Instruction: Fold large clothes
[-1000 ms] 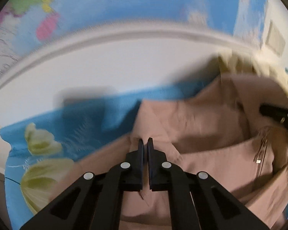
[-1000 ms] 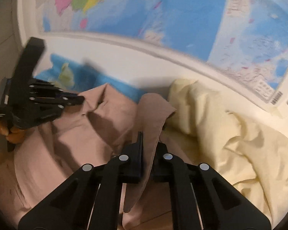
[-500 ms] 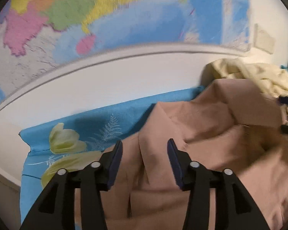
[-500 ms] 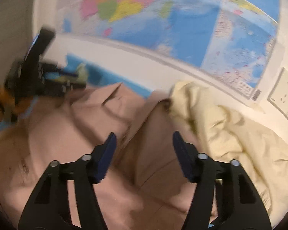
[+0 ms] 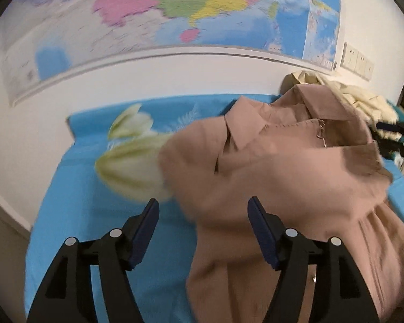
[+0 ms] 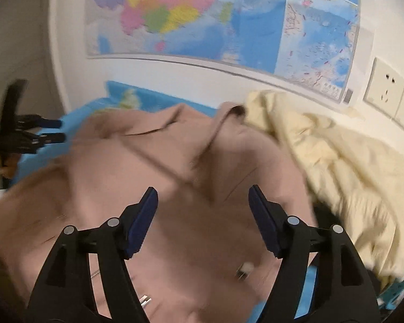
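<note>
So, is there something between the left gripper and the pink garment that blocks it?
Nothing visible does. The left gripper is opening, with nothing between its jaws, directly above the pink garment on the blue sheet. The cream cloth lies behind the garment, not in between.

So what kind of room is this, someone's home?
Probably a bedroom at home: a blue floral sheet like a bed's, a large wall map, wall sockets, and a pink garment beside a cream garment.

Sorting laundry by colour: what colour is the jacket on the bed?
Dusty pink jacket; clearest in the left wrist view.
</note>
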`<state>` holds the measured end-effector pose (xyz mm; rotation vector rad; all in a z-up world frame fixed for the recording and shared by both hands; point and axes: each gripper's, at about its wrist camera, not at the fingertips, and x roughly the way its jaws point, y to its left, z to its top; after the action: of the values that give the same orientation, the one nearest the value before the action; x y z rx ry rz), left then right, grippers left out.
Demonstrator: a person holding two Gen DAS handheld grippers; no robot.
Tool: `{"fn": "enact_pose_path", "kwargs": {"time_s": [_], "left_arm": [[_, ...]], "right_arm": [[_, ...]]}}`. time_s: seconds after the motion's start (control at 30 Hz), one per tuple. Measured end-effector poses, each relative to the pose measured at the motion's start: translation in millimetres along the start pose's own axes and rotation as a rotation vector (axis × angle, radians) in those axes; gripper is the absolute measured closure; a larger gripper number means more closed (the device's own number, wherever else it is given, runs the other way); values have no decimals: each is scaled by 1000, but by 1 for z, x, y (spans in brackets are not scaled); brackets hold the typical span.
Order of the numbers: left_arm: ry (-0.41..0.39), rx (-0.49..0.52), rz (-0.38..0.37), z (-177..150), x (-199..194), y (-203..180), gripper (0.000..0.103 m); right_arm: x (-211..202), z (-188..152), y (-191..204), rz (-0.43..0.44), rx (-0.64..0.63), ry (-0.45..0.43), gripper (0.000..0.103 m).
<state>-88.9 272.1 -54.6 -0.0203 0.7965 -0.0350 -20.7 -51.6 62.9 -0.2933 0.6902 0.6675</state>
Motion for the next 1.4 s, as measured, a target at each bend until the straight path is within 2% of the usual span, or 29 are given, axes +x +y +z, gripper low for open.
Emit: {"fn": "enact_pose_path", "kwargs": {"time_s": [0.1,0.13,0.2,0.23,0.3,0.37,0.47,0.53,0.6,0.7,0.9,1.03,1.1,1.23,1.3,1.4], "left_arm": [[4,-31,-18,-25,-19,4,35],[4,-38,-20,-31,-24,5,32],[20,-37,-41,-46,-32,2,30],[23,-35,-44,-50,-34,0,30],[31,-40,-54,-61,-39,-3,29],[46,-55,-89,-73,-45,-6,29],[53,-59,-118,-90,-54,-9,27],[54,-62,-132,-100,-60,-8,26],[52,-74,-152,-108,-66,-6,26],[60,-118,-203,-118,-71,-1,26],[88,-150,-273,-137,-76,-1,26],[122,-181,-332,-152,-74,-4,23],[115,-179,-338,-157,-76,-6,22],[138,-161,-427,-161,-80,-18,15],[151,-129,-433,-164,-81,-30,13],[160,-93,-461,-166,-84,-45,7]], "right_arm": [[-11,-20,14,43,-30,25,34],[-12,-29,24,55,-57,40,34],[3,-43,39,48,-87,92,34],[8,-50,41,40,-81,114,35],[32,-60,41,-33,-66,172,36],[43,-66,36,-80,-44,202,39],[28,-70,31,-24,31,165,33],[6,-73,33,-10,36,126,24],[-13,-79,31,12,65,109,23],[-45,-104,23,109,175,95,12],[-86,-158,-3,158,400,101,10],[-93,-188,-17,244,543,106,8],[-94,-197,-14,270,559,111,8],[-85,-200,1,319,542,134,8],[-81,-197,9,347,520,131,8],[-81,-196,19,427,501,120,11]]}}
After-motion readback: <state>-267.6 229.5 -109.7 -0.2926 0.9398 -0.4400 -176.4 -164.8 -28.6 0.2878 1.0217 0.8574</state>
